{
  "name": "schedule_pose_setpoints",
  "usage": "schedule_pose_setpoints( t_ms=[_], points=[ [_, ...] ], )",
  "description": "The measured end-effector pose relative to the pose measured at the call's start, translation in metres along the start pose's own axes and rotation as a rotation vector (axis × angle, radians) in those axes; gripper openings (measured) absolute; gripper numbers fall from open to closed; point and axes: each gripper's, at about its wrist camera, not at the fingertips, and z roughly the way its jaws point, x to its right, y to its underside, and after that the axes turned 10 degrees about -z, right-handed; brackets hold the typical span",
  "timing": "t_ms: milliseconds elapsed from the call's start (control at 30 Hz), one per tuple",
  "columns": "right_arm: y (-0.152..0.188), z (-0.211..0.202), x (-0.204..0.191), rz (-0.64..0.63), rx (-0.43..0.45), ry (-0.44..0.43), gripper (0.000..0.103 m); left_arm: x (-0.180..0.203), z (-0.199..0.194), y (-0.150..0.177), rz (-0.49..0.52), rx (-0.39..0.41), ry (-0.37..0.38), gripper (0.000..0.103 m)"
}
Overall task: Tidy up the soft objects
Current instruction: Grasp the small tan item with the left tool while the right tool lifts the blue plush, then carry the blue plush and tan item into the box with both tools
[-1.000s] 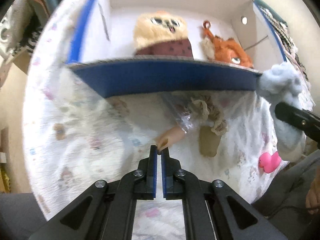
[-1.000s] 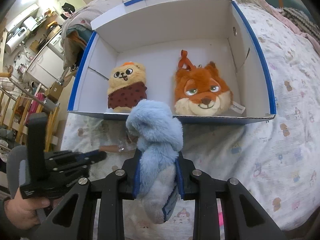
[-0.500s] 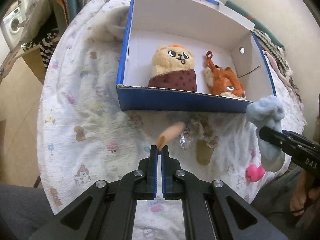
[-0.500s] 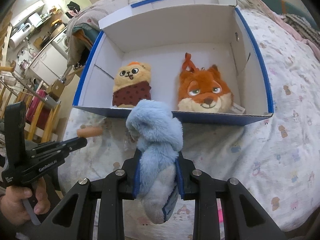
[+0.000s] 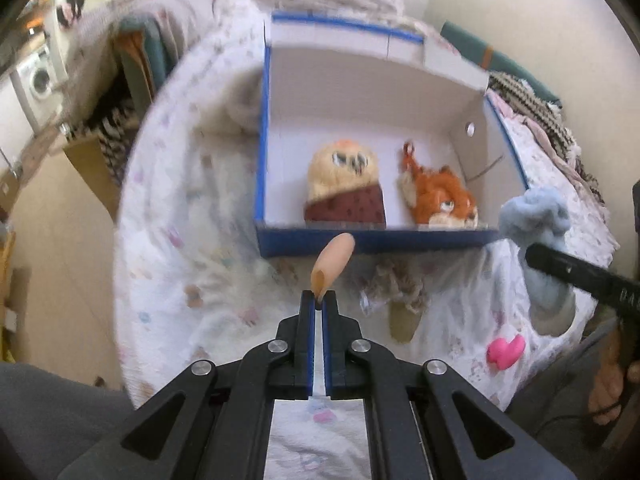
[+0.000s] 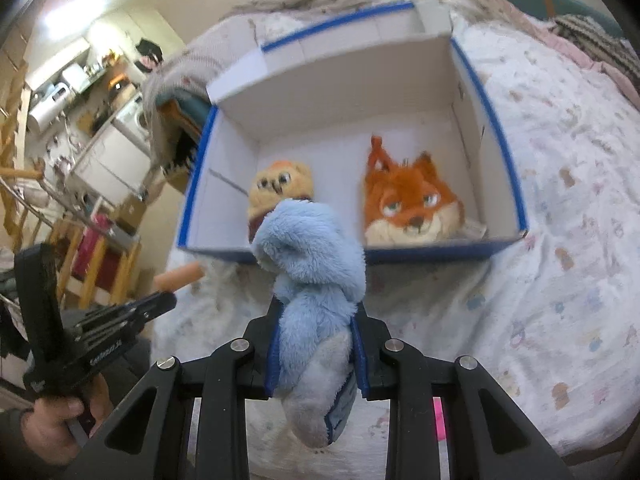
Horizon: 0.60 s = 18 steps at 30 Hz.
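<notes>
A bed point(image 6: 560, 240) covered in a pale printed sheet fills the room's middle, and on it sits an open cardboard box point(image 5: 360, 240) with blue edges. Inside the box, against its near wall, lie two stuffed toys: a cream bear in a dark red top point(image 5: 344, 188) on the left and an orange fox point(image 6: 412, 204) on the right.

Both hand-held grippers have risen over the last second, so the box now looks smaller and farther below them, its whole floor open to view.

The right gripper point(image 6: 316, 344) has its jaws partly closed around a fluffy blue toy point(image 6: 316, 280), squeezing its middle; the toy hangs just short of the box's near wall.

The left gripper point(image 5: 319, 304) has its jaws pinched nearly together on the tip of a small peach-coloured, finger-shaped soft piece point(image 5: 334, 258). A second ago that piece rested low on the sheet; now it is lifted clear and sticks up in front of the box's near wall.

On the sheet near the box remain a tangle of beige yarn with a tan piece point(image 5: 400, 296) and, farther right, a small pink duck point(image 5: 506, 352).

Both held items seem ready to go over the wall, probably into the free space beside or behind the two toys.
</notes>
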Motion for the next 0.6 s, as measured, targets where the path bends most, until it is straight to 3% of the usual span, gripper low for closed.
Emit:
schedule_pose_setpoints(
  t_ms=[267, 600],
  points=[
    [-0.038, -0.025, 0.006, -0.016, 0.103, 0.009, 0.03, 0.012, -0.019, -0.044, 0.019, 0.079, 0.033, 0.003],
    [-0.094, -0.007, 0.019, -0.018, 0.157, 0.039, 0.03, 0.026, 0.02, -0.105, 0.014, 0.098, 0.0, 0.003]
  ],
)
